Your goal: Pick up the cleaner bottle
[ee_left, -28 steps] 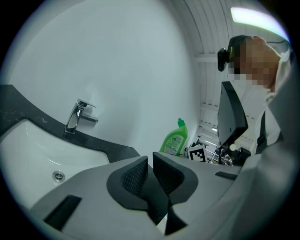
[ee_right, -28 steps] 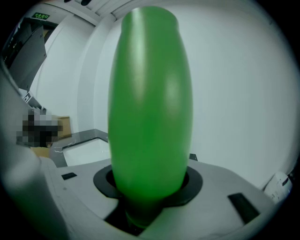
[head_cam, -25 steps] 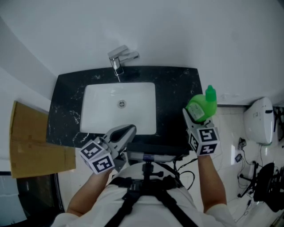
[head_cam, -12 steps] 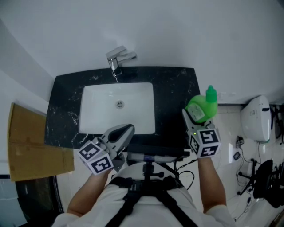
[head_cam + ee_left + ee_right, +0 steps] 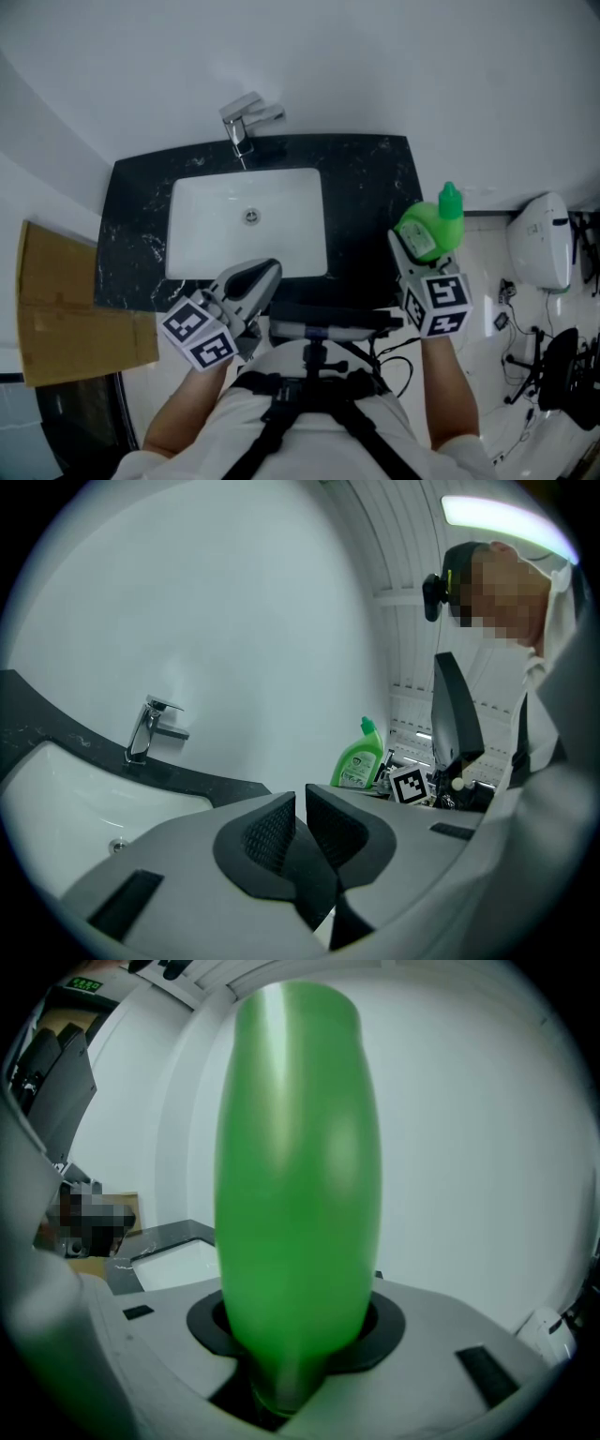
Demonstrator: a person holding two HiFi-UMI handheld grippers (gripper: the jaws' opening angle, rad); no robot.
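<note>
Off the tabletop's [image 5: 366, 187] right edge, the right tool [image 5: 415, 246], clamped on the cleaner bottle [image 5: 428, 227], has risen slightly, so pickup looks complete; the left tool [image 5: 301, 829] sits closed, empty.

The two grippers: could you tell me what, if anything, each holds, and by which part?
The right gripper grips the green cleaner bottle by its lower body; the left gripper, jaws together, holds nothing.

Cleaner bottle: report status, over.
Right tool shut on green cleaner bottle, held upright beside the countertop right end. Left tool shut, empty, near sink front. Nothing blocking.
</note>
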